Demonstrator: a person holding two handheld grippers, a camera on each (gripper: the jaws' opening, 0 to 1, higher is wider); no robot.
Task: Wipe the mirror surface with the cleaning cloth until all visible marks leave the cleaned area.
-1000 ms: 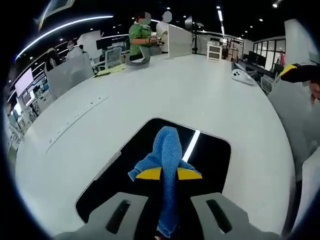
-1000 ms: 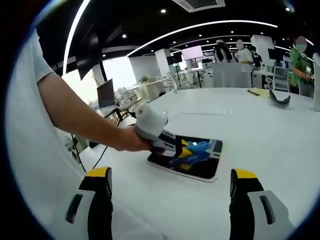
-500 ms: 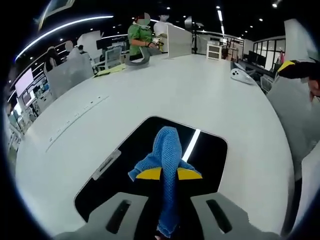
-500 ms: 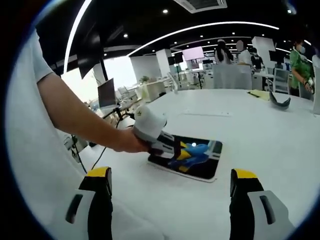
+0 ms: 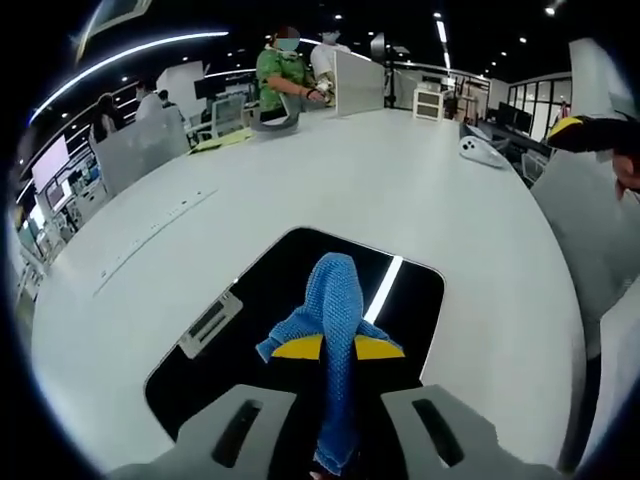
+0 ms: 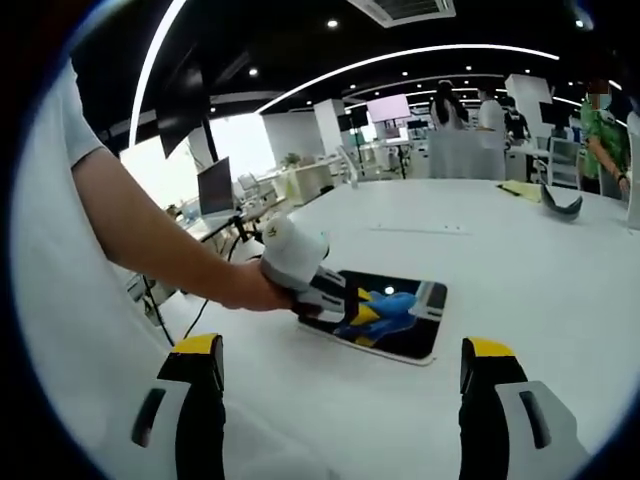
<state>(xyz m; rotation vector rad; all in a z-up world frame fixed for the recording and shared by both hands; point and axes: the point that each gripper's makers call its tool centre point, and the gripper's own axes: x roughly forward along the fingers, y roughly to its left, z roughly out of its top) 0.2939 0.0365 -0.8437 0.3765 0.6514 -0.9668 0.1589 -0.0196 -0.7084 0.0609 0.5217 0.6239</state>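
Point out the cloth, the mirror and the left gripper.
cloth (image 5: 333,300), left gripper view, on its blue bunched front
mirror (image 5: 270,290), left gripper view, on bare dark glass beside the cloth
left gripper (image 6: 352,306), right gripper view, between its yellow tips

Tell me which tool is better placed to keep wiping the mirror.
Left. The left tool is shut on the blue cloth, pressed onto the mirror. The right tool is open, holds nothing, and sits back from the mirror over the white table.
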